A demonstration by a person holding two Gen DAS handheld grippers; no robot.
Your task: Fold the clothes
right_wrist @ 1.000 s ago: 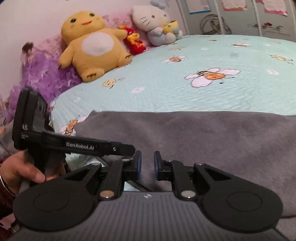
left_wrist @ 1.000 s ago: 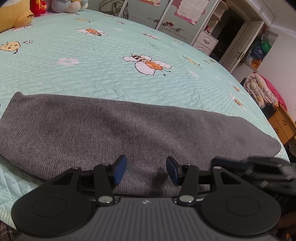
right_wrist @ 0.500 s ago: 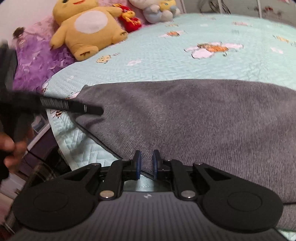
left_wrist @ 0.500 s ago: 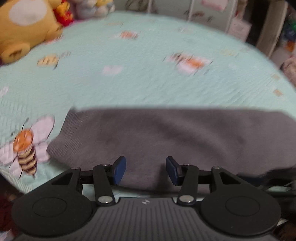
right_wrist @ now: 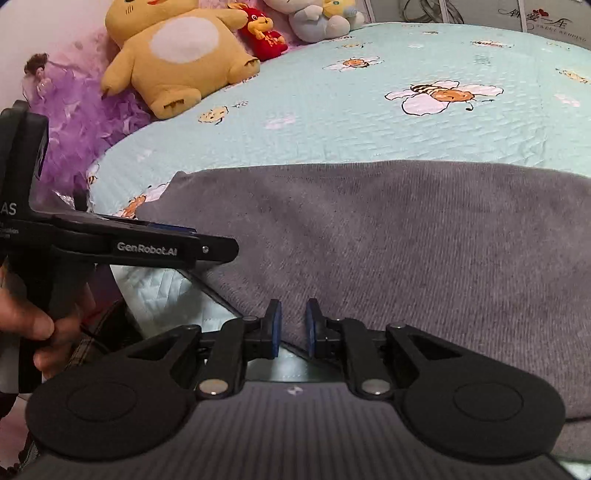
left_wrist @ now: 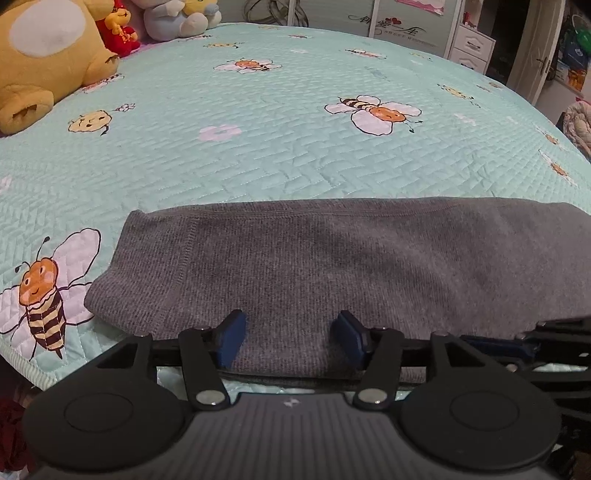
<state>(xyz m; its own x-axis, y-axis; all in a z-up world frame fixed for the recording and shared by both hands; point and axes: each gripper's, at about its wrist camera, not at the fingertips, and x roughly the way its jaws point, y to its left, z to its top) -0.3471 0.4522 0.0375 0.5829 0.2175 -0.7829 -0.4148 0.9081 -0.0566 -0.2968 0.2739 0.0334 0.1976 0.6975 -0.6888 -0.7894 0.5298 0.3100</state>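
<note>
Looking along my left gripper (left_wrist: 288,338), I see its blue pads spread wide with nothing between them, poised over the near edge of the grey garment (left_wrist: 332,266). That garment lies flat as a long folded band across the near side of the bed (left_wrist: 258,147), on a mint quilted cover printed with bees and flowers. Its left end, with a stitched seam running down it, sits just beside a large bee print (left_wrist: 40,288). The long far edge runs almost straight across my view.

From my right gripper (right_wrist: 293,326), the pads stand a narrow gap apart, not closed. The near corner of the grey garment (right_wrist: 406,258) lies between and under them, but I cannot tell whether they actually touch the cloth. Below the fingers a strip of the mint cover shows at the bed's edge.

To the left in the right wrist view, my left gripper (right_wrist: 214,249) reaches in from the side, black with white lettering, its tip over the left end of the garment. A hand (right_wrist: 33,328) grips its handle low at the left.

At the head of the bed a yellow plush (right_wrist: 177,51) sits against purple fluffy bedding (right_wrist: 74,122), with a small red plush (right_wrist: 264,35) and a white plush (right_wrist: 317,18) beside it.
</note>
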